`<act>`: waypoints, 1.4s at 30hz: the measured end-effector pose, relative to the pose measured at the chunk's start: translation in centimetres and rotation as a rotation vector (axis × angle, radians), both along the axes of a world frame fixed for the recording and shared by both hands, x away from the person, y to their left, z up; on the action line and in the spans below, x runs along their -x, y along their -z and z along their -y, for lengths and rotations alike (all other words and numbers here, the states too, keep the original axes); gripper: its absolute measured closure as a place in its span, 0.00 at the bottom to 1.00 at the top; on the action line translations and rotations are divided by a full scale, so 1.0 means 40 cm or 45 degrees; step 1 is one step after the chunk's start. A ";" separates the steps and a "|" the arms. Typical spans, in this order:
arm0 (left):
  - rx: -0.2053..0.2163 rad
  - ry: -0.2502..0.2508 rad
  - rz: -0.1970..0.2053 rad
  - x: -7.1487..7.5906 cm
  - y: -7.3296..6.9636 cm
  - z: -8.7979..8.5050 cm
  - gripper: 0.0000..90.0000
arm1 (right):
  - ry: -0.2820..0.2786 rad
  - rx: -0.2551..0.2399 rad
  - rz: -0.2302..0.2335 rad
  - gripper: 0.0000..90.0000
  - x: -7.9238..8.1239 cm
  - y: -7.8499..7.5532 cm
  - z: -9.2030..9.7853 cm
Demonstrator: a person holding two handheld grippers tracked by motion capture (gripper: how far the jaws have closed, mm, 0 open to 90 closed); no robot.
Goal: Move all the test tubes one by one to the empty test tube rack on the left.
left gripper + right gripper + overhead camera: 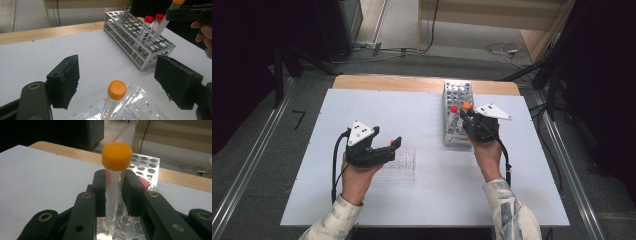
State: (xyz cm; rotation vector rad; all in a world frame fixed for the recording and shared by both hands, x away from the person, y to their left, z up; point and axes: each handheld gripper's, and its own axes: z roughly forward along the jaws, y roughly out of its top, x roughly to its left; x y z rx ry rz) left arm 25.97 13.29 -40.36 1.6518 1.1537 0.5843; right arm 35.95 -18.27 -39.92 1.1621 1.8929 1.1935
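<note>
My right gripper [115, 182] is shut on a clear tube with an orange cap [116, 155], holding it upright by the upper body. Its tip hangs just over the holes of the metal rack [147, 165]. In the high view that gripper [469, 122] is at the near end of the metal rack [457, 95]. Two red-capped tubes [149, 19] lean in the rack's near holes. My left gripper [120, 75] is open, its jaws wide on either side of a second orange-capped tube [116, 90] that stands in a clear plastic rack [150, 112] without touching the pads.
The clear plastic rack [399, 165] lies on the white sheet [422, 200] at centre left, with several empty wells. Bare wood of the table [387, 82] runs along the far edge. Cables lie on the floor beyond.
</note>
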 end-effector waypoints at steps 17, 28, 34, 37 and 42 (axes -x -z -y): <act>0.000 0.016 -0.001 0.004 -0.002 0.007 0.23 | -0.132 -0.002 0.015 0.79 0.085 -0.023 -0.006; 0.000 0.036 0.002 0.008 -0.005 0.012 0.23 | -0.245 0.003 -0.019 0.79 0.143 0.002 -0.026; 0.001 0.056 0.002 0.014 -0.010 0.023 0.23 | -0.301 0.002 -0.060 0.79 0.174 0.021 -0.028; 0.016 0.077 0.011 0.020 -0.016 0.031 0.23 | -0.325 0.017 -0.075 0.79 0.193 0.034 -0.027; 0.011 0.126 0.015 0.033 -0.022 0.060 0.24 | -0.375 0.034 -0.113 0.79 0.220 0.060 -0.036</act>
